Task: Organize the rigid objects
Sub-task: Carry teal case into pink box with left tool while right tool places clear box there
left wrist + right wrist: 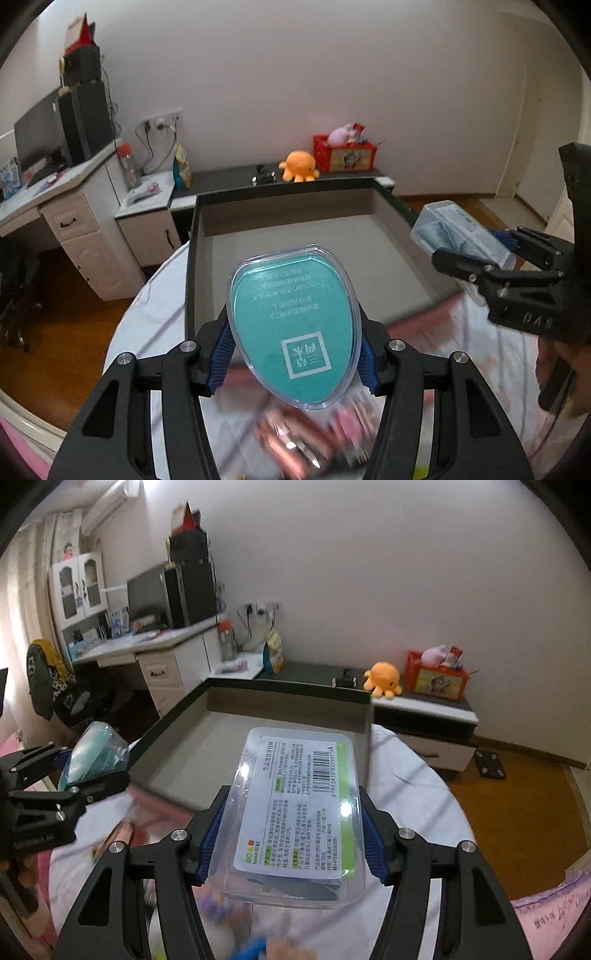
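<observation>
My left gripper [293, 356] is shut on a teal oval case with a clear rim [293, 326] and holds it above the near edge of a shallow grey tray with dark walls [295, 236]. My right gripper [290, 843] is shut on a clear rectangular plastic box with a printed label [299, 812], held above the tray's near right corner [364, 734]. The box also shows in the left wrist view [458, 230], and the teal case in the right wrist view [94, 753]. The tray's inside looks bare.
The tray lies on a round table with a white patterned cloth [410, 794]. Blurred small packets [295, 432] lie on the cloth below my left gripper. Behind stand a dark low cabinet with an orange plush octopus [299, 166] and red box [345, 153], and a white desk [74, 221].
</observation>
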`<state>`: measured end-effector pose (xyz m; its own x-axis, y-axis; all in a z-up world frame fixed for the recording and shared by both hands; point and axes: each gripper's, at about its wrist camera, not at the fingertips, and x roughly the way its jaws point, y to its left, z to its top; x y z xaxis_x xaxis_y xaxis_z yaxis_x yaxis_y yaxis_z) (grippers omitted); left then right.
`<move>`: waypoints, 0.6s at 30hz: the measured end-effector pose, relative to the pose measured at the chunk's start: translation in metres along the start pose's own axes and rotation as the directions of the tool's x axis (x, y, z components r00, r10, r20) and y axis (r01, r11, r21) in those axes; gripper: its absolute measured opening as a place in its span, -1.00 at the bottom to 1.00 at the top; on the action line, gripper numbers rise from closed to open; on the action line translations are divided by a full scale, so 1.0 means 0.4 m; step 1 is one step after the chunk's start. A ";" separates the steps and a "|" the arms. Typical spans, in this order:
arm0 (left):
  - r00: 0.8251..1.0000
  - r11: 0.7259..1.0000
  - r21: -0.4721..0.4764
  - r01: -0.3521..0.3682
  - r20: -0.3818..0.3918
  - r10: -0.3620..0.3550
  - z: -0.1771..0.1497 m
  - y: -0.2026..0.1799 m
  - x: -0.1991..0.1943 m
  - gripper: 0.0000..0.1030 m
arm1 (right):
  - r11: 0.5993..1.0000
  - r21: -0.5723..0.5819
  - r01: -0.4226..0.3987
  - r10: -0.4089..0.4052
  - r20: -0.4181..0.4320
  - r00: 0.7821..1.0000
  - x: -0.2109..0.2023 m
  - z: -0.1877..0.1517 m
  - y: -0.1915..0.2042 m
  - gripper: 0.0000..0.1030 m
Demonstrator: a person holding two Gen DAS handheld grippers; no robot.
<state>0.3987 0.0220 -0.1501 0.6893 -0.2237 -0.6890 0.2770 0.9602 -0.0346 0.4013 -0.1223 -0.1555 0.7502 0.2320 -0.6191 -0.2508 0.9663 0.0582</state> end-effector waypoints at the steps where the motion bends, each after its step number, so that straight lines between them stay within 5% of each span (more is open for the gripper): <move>1: 1.000 1.000 -0.012 0.002 -0.031 -0.002 0.021 0.014 0.041 0.10 | 1.000 0.002 0.002 -0.002 -0.028 1.000 0.029 0.011 0.001 0.24; 9: 0.981 1.000 -0.008 -0.019 -0.195 0.017 0.051 0.035 0.243 0.10 | 1.000 0.001 0.030 -0.029 -0.229 0.973 0.247 0.037 0.021 0.25; 16: 0.973 1.000 -0.012 -0.022 -0.232 0.019 0.048 0.037 0.275 0.15 | 0.997 -0.014 0.080 -0.080 -0.245 0.966 0.263 0.037 0.014 0.27; 18: 0.978 1.000 -0.025 -0.018 -0.209 0.012 0.050 0.040 0.253 0.36 | 0.995 -0.010 0.095 -0.095 -0.225 0.970 0.244 0.036 0.010 0.41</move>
<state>0.4864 0.0115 -0.2060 0.5377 -0.1723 -0.8254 0.2476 0.9680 -0.0408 0.4823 -0.0941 -0.2042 0.6134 0.1084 -0.7823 -0.1849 0.9827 -0.0088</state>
